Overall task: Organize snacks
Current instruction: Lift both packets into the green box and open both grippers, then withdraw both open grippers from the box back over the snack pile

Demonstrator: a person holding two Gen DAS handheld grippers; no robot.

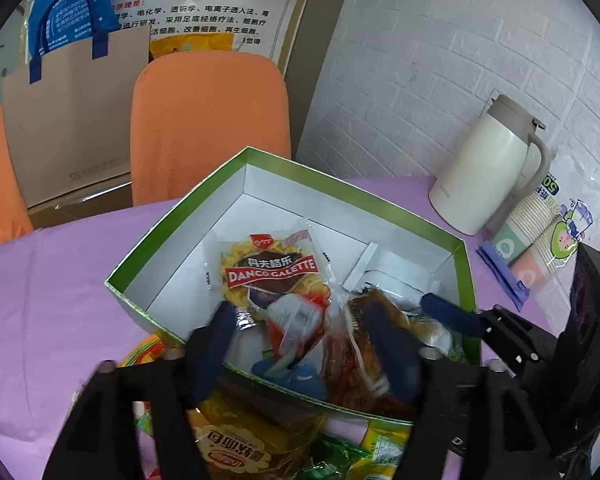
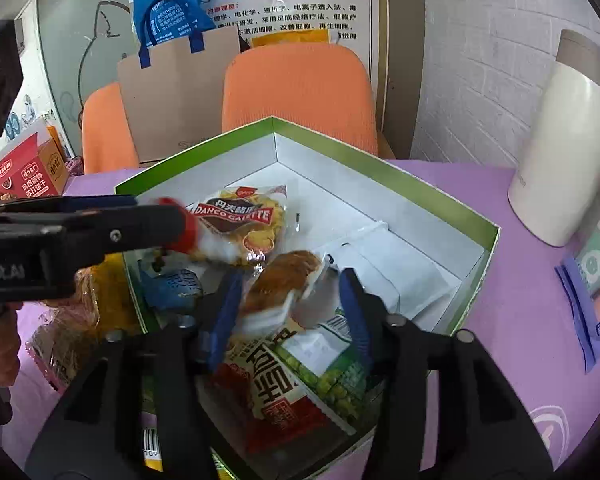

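Observation:
An open green-rimmed box [image 1: 340, 184] [image 2: 380, 172] with a white inside stands on the purple table. It holds a Danco Galette packet [image 1: 268, 272] [image 2: 244, 216], a brown bread packet [image 1: 364, 320] [image 2: 288, 272], a small red-and-white packet [image 1: 296, 316], a blue packet [image 1: 300, 376] [image 2: 168, 284], a green pea packet [image 2: 328, 376] and a white sachet [image 1: 384, 272] [image 2: 392, 268]. My left gripper [image 1: 304, 350] hangs open over the box's near side, above the red-and-white packet. My right gripper [image 2: 290, 306] is open, its fingers on either side of the brown packet.
More snack packets [image 1: 236, 440] [image 2: 96, 304] lie outside the box's near edge. A cream thermos jug [image 1: 488, 168] [image 2: 568, 152] and a pack of paper cups [image 1: 540, 248] stand at the right. Orange chairs [image 1: 208, 120] and a paper bag [image 2: 176, 92] are behind the table.

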